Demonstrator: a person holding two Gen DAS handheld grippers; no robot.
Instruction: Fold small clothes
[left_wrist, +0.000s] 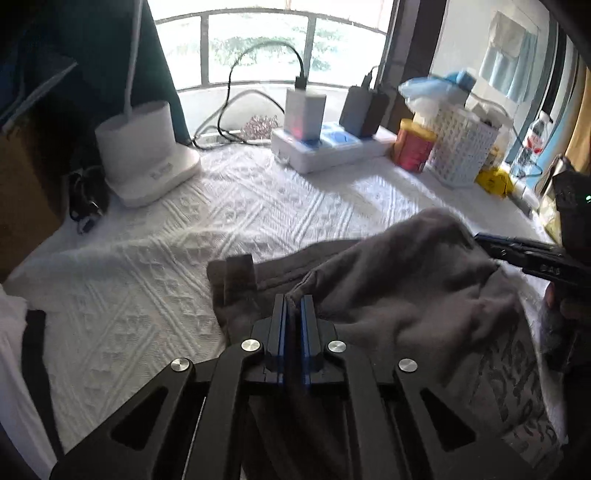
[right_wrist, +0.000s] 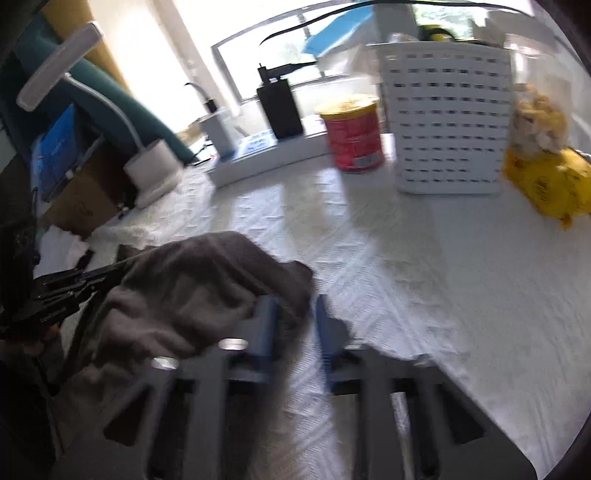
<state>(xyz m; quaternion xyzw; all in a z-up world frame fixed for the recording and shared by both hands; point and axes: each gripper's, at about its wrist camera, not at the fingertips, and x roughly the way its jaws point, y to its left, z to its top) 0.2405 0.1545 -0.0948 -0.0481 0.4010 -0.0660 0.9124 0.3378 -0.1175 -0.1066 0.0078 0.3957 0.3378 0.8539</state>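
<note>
A crumpled grey garment (left_wrist: 406, 280) lies on the white textured tablecloth (left_wrist: 184, 251). In the left wrist view my left gripper (left_wrist: 294, 306) is shut on a raised fold at its near edge. It shows again at the left of the right wrist view as the left gripper (right_wrist: 120, 271), at the cloth's far side. The right wrist view is blurred. There my right gripper (right_wrist: 295, 314) has its blue pads apart, with a corner of the grey garment (right_wrist: 207, 288) lying between the tips and against the left pad. A light cloth with dark print (left_wrist: 517, 387) lies under the garment.
Along the back stand a white lamp base (left_wrist: 147, 155), a power strip with chargers (left_wrist: 332, 147), a red can (right_wrist: 354, 136), a white basket (right_wrist: 450, 118) and a yellow bag (right_wrist: 546, 184). A white garment with a black strap (left_wrist: 22, 350) lies at the left.
</note>
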